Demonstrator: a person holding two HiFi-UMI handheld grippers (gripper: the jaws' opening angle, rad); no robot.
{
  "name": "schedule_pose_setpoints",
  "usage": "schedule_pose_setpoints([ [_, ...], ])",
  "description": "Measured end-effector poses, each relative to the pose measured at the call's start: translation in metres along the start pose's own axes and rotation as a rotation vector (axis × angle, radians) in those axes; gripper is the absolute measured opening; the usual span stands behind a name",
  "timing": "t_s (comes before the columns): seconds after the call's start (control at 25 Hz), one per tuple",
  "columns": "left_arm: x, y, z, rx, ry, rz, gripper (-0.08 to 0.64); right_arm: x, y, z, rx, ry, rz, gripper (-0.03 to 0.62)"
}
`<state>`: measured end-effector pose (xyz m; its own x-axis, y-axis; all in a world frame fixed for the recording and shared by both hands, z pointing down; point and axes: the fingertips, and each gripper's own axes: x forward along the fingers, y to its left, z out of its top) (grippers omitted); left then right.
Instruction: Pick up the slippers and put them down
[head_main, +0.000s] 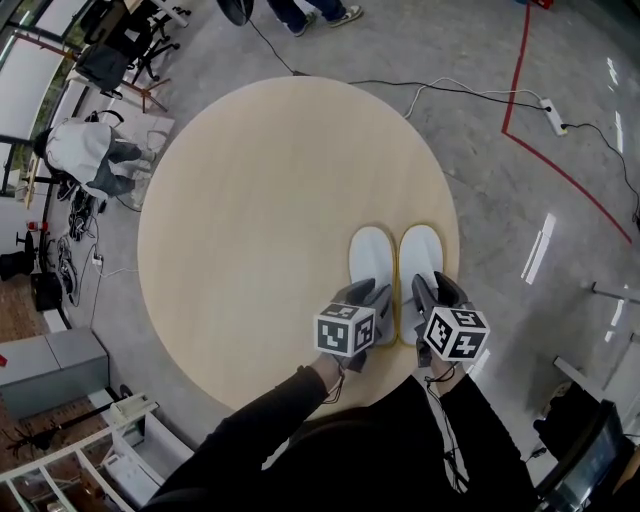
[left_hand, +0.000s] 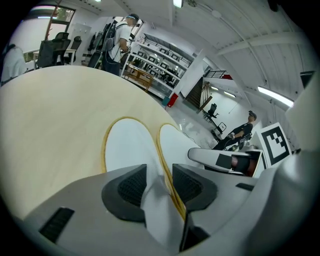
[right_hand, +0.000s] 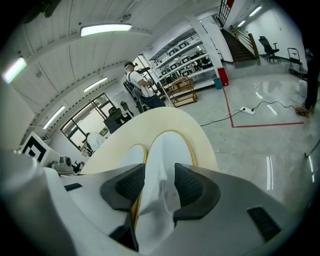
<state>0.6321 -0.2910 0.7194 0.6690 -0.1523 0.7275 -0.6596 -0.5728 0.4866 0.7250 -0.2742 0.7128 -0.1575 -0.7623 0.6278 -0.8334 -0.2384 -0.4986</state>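
Two white slippers with yellow rims lie side by side, toes away from me, near the front right edge of the round wooden table (head_main: 260, 200). My left gripper (head_main: 372, 300) straddles the heel end of the left slipper (head_main: 370, 262); its upper (left_hand: 127, 145) stands loosely between the parted pads of that gripper (left_hand: 159, 182). My right gripper (head_main: 430, 295) sits likewise over the heel of the right slipper (head_main: 420, 258). That slipper (right_hand: 170, 150) runs up between the pads of the right gripper (right_hand: 160, 185), which stand apart. Both slippers rest flat on the table.
The table's rim curves close to the right of the slippers. On the floor lie a power strip with its cable (head_main: 550, 115) and a red tape line (head_main: 520, 70). A person's feet (head_main: 310, 12) stand beyond the table. Chairs and clutter (head_main: 85, 155) crowd the left side.
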Motion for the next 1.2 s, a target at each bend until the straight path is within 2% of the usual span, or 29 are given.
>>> schedule_pose_setpoints([
  [0.08, -0.003, 0.002, -0.001, -0.008, 0.002, 0.005, 0.207, -0.001, 0.002, -0.001, -0.003, -0.001, -0.004, 0.188],
  [0.16, -0.007, 0.001, -0.002, -0.009, 0.003, 0.003, 0.241, -0.006, 0.003, -0.002, -0.006, -0.005, -0.013, 0.208],
  [0.4, -0.030, -0.008, -0.009, -0.041, -0.029, -0.024, 0.245, -0.026, 0.007, -0.002, 0.000, -0.034, -0.016, 0.227],
  [0.64, -0.065, -0.037, -0.032, -0.088, -0.042, -0.142, 0.244, -0.058, 0.005, 0.000, 0.023, -0.093, -0.016, 0.227],
  [0.84, -0.106, -0.032, -0.056, -0.111, -0.074, -0.153, 0.244, -0.076, 0.029, -0.014, 0.022, -0.115, 0.011, 0.224],
  [1.0, -0.152, -0.015, -0.075, -0.136, -0.110, -0.177, 0.239, -0.085, 0.082, -0.035, -0.016, -0.104, 0.050, 0.142],
  [1.2, -0.203, 0.009, -0.089, -0.185, -0.178, -0.194, 0.169, -0.094, 0.148, -0.059, -0.073, -0.072, 0.097, 0.070],
])
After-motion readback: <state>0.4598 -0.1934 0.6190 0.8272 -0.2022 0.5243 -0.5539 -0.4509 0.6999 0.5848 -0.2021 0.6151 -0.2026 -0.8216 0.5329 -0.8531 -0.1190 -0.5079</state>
